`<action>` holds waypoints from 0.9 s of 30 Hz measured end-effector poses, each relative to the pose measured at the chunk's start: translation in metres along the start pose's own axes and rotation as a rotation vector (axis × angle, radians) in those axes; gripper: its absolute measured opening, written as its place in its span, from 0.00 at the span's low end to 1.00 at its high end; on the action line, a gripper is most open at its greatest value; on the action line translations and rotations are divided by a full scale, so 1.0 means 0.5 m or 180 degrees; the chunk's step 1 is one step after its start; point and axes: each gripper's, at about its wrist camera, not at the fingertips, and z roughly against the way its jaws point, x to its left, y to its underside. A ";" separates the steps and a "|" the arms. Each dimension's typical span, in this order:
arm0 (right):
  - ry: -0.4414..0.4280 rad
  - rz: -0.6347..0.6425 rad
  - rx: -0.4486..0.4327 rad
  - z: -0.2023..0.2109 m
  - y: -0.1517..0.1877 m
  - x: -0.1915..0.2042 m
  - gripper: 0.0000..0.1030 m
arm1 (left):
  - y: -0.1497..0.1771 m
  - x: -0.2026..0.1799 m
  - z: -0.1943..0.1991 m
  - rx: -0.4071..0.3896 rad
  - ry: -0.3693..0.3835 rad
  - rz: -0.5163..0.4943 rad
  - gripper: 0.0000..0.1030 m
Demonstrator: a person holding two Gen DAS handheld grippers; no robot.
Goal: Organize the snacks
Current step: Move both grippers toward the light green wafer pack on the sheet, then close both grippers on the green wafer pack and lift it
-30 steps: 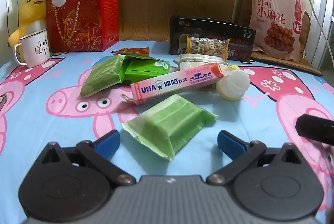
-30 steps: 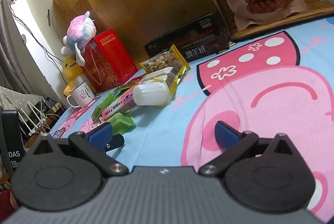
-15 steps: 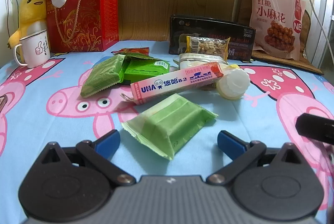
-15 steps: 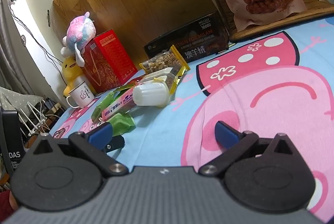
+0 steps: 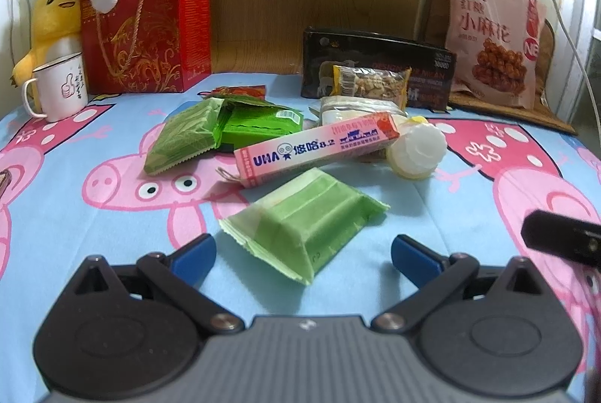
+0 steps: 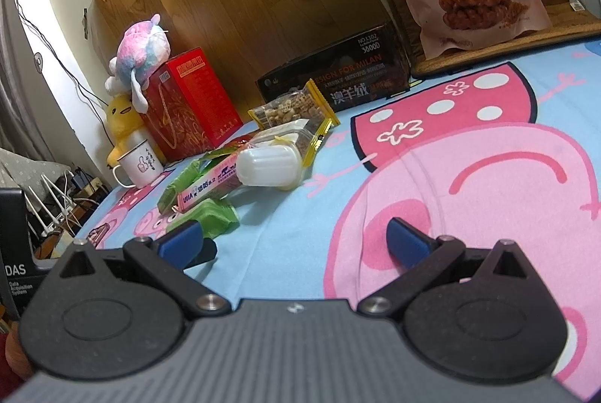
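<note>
Nothing has shifted since the earlier frames. I have the left gripper [image 5: 303,254] spread wide, pale green snack packet [image 5: 305,223] lying between its fingers on the sheet. Right gripper [image 6: 295,237] also open, empty; only its view shows cables at far left.

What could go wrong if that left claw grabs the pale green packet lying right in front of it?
The left gripper is open, with the pale green packet lying at a slant between its fingers, so it may pinch only a corner and the packet could slip or crumple. The pink candy box sits close behind; pushing forward might nudge it and the white ridged container leaning beside it. The soft printed sheet could bunch under the fingertips.
</note>
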 end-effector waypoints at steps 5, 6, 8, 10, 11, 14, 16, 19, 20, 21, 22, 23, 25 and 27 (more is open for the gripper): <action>0.0070 0.0140 0.0072 -0.004 -0.002 0.010 1.00 | 0.003 0.033 0.014 0.0036 0.0341 -0.0118 1.00; 0.0088 0.0214 0.0115 -0.006 -0.003 0.015 1.00 | 0.005 0.045 0.019 0.0046 0.0434 -0.0125 1.00; 0.0038 0.0457 0.0248 -0.013 -0.005 0.028 1.00 | 0.013 0.054 0.030 0.0088 0.0444 -0.0206 1.00; -0.0064 0.0755 0.0406 -0.020 -0.004 0.041 1.00 | 0.023 0.068 0.042 0.0090 0.0424 -0.0248 1.00; -0.0084 0.0912 0.0465 -0.023 -0.003 0.048 1.00 | 0.025 0.078 0.048 0.0094 0.0439 -0.0217 1.00; -0.0184 0.1336 0.0652 -0.039 -0.007 0.067 0.89 | 0.021 0.115 0.058 0.0088 0.0602 0.0054 1.00; -0.0284 0.1487 0.0764 -0.055 -0.015 0.076 0.84 | 0.008 0.144 0.055 0.0108 0.0753 0.0342 0.96; -0.0450 0.1655 0.0848 -0.085 -0.024 0.097 0.79 | -0.020 0.176 0.037 0.0176 0.0917 0.0630 0.81; -0.0474 0.1709 0.0847 -0.091 -0.024 0.106 0.79 | -0.027 0.183 0.029 0.0203 0.0977 0.0711 0.77; -0.0497 0.1757 0.0850 -0.101 -0.026 0.113 0.79 | -0.032 0.188 0.021 0.0231 0.1050 0.0786 0.73; -0.0525 0.1798 0.0855 -0.114 -0.026 0.122 0.79 | -0.038 0.192 0.013 0.0262 0.1116 0.0835 0.69; -0.0549 0.1817 0.0872 -0.123 -0.029 0.128 0.80 | -0.043 0.192 0.005 0.0282 0.1165 0.0855 0.65; -0.0618 0.1825 0.0898 -0.143 -0.030 0.137 0.80 | -0.055 0.186 -0.011 0.0294 0.1248 0.0833 0.64; -0.0613 0.1885 0.0947 -0.168 -0.031 0.144 0.82 | -0.062 0.174 -0.024 0.0285 0.1263 0.0752 0.64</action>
